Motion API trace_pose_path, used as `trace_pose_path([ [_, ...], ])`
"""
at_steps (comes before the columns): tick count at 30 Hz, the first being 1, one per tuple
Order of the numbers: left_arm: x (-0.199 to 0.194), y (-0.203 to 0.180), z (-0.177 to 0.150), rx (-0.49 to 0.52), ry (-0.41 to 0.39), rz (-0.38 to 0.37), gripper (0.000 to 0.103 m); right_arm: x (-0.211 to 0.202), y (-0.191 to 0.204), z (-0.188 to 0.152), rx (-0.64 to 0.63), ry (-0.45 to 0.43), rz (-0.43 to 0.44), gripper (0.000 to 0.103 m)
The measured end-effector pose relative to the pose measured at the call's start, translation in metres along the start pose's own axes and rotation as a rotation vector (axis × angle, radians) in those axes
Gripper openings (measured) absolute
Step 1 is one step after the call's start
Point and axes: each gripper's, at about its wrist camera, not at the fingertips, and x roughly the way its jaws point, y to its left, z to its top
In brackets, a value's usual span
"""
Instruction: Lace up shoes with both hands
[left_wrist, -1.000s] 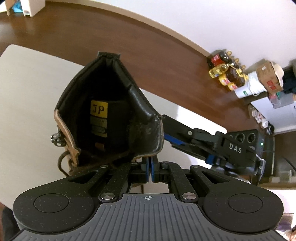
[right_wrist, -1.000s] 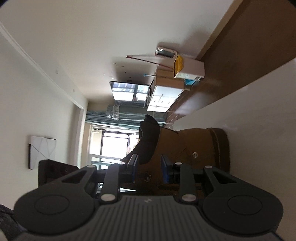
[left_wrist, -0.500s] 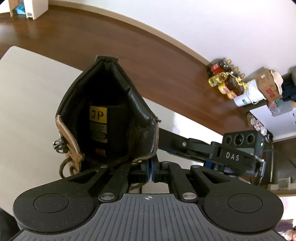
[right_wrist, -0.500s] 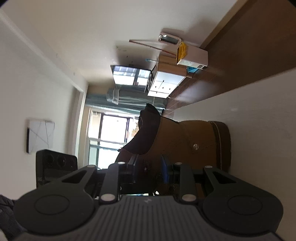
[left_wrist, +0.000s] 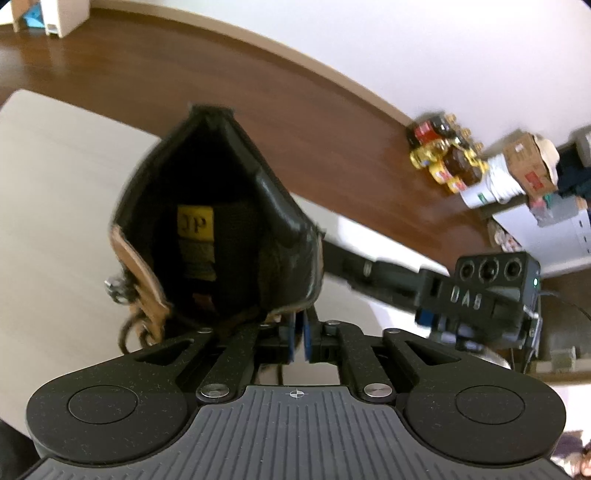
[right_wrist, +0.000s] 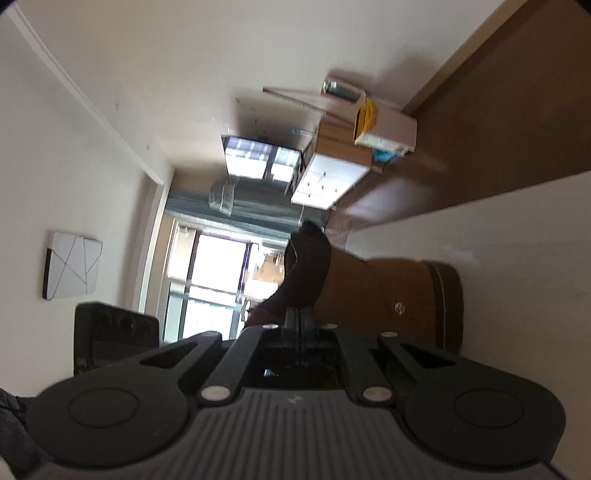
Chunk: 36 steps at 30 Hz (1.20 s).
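Left tongs (left_wrist: 297, 334): seen from my left wrist camera, the blue pads are pressed together with only a thin slit between them; whether a lace is pinched there I cannot tell.
Boot, left view (left_wrist: 221, 236): stands on the pale table (left_wrist: 55, 192), opening toward my camera, black lining inside, a yellow label (left_wrist: 195, 224) with "JP" on the tongue.
Boot front edge: a tan flap (left_wrist: 142, 277) runs down the left side of the opening, with a metal lace hook (left_wrist: 112, 291) and a dark lace (left_wrist: 129, 328) looped just below it.
Position: my left tongs sit just beside the lower right rim of the boot opening.
Right tongs, left view (left_wrist: 476, 295): reach in from the right, the body marked "DAS", their fingers hidden behind the boot collar; blurred.
Floor (left_wrist: 221, 85): dark wood, with a cluster of bottles (left_wrist: 447, 155) and cartons by the far wall.
Right tongs, right view (right_wrist: 300, 325): from my right wrist camera, the fingers are drawn together, no gap visible; what they pinch, if anything, is too dark to tell.
Boot, right view (right_wrist: 376, 295): tan side with a dark collar, just past my fingertips, lying sideways in this rolled view against the pale table (right_wrist: 517, 258).
Left tongs, right view (right_wrist: 110, 336): black body low at the left.
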Motion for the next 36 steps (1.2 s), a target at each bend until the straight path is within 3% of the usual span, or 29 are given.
trace_pose_path([
  [3,0.002,-0.002,-0.005,0.029,0.024,-0.005,0.028,-0.007,0.002,0.003,-0.005,-0.045,-0.009,0.002],
  [12,-0.006,0.007,-0.024,0.14,0.073,0.012,0.032,-0.05,0.005,0.018,0.036,-0.295,-0.075,0.001],
  [21,-0.029,0.03,-0.037,0.229,0.05,0.036,0.032,-0.11,0.029,-0.005,-0.013,-0.527,-0.236,0.001],
  [25,-0.035,0.026,-0.043,0.298,0.015,0.022,0.032,-0.11,0.04,-0.027,-0.053,-0.445,-0.289,0.001],
  [28,-0.042,0.021,-0.045,0.327,-0.045,-0.056,0.032,-0.09,0.034,-0.04,-0.019,-0.346,-0.282,0.009],
  [30,-0.047,0.016,-0.044,0.337,-0.089,-0.095,0.04,-0.075,0.034,-0.047,-0.056,-0.281,-0.301,0.017],
  [32,-0.058,0.01,-0.043,0.359,-0.171,-0.142,0.046,-0.054,0.043,-0.051,-0.205,-0.175,-0.386,0.019],
  [36,-0.07,0.013,-0.044,0.419,-0.233,-0.116,0.046,-0.025,0.054,-0.057,-0.54,-0.046,-0.521,0.019],
])
